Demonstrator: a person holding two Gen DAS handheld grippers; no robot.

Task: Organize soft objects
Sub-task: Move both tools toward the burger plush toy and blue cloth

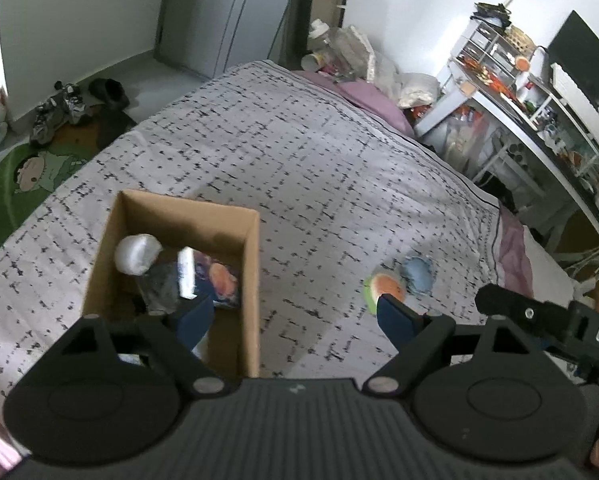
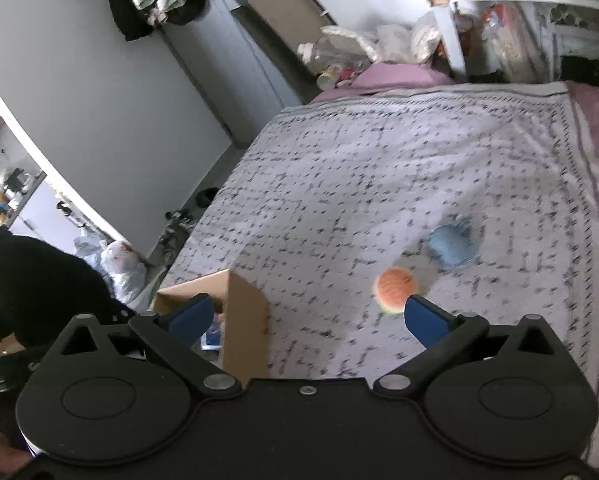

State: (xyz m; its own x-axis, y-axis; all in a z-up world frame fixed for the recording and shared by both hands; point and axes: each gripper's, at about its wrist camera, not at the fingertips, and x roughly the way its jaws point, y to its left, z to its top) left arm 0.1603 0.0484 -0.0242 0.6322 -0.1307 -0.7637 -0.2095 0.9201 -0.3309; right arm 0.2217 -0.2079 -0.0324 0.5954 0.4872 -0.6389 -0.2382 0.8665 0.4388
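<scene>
Soft toys are seen in two places on the patterned bedspread (image 1: pixel 319 152). An orange round plush with a green edge (image 1: pixel 385 286) and a pale blue plush (image 1: pixel 419 274) lie just beside each other on the cover, apart from the cardboard box (image 1: pixel 251 280). Inside the open box, a white rounded item (image 1: pixel 137 254), a grey soft item (image 1: pixel 161 288) and a colourful printed piece (image 1: pixel 221 280) are packed close together. The left gripper (image 1: pixel 295 312) is held above the box's near corner with its blue pads (image 1: pixel 395 316) spread wide and nothing between them. The right gripper (image 2: pixel 307 316) is likewise spread wide and empty, the orange plush lying just past one of its pads. A cluttered white desk (image 1: pixel 499 104) is seen beyond the bed.
</scene>
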